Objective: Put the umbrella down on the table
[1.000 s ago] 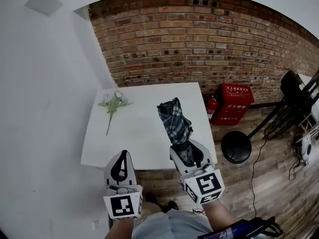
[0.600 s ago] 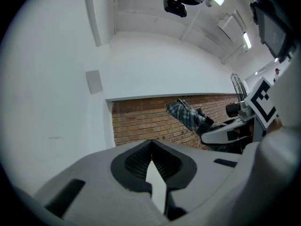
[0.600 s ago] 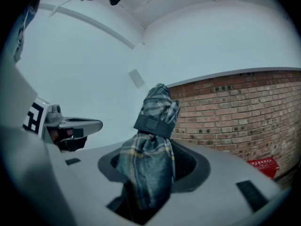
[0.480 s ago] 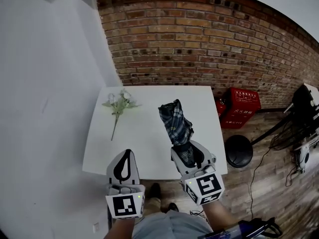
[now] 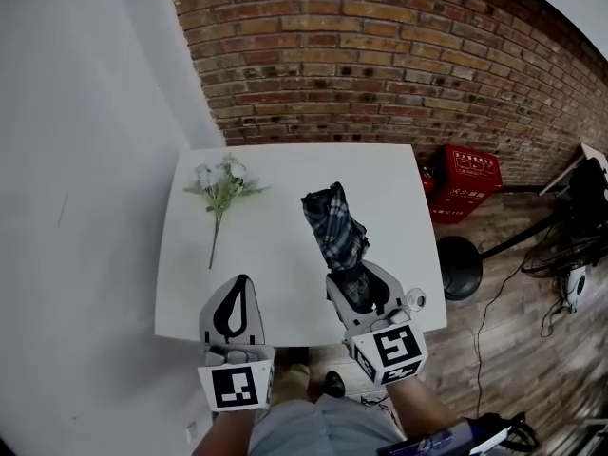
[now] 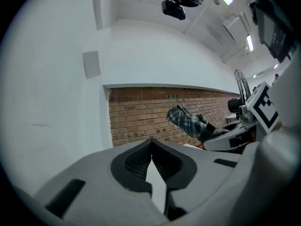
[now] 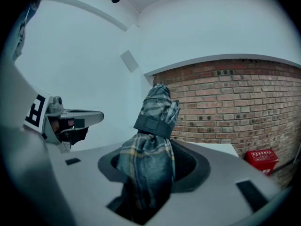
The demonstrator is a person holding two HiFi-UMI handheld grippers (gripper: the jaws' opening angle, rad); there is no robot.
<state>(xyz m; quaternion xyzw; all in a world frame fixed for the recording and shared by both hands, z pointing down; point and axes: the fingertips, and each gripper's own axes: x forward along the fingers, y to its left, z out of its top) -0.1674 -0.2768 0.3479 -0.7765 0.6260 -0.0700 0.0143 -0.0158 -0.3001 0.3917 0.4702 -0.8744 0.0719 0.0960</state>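
1. Your right tongs (image 5: pixel 358 278) pinch the folded plaid umbrella (image 5: pixel 334 228) by its near end, over the white counter's (image 5: pixel 285 255) near right part.
2. Your left tongs (image 5: pixel 241 283) are pressed together, empty.
3. The red box (image 5: pixel 465 180) has white lettering, too small to read.

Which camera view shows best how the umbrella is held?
The right gripper view: the folded plaid umbrella fills it, clamped between the jaws of the right gripper, with its strap visible. The head view shows it from above, over the white table. The left gripper view shows it small, from the side.
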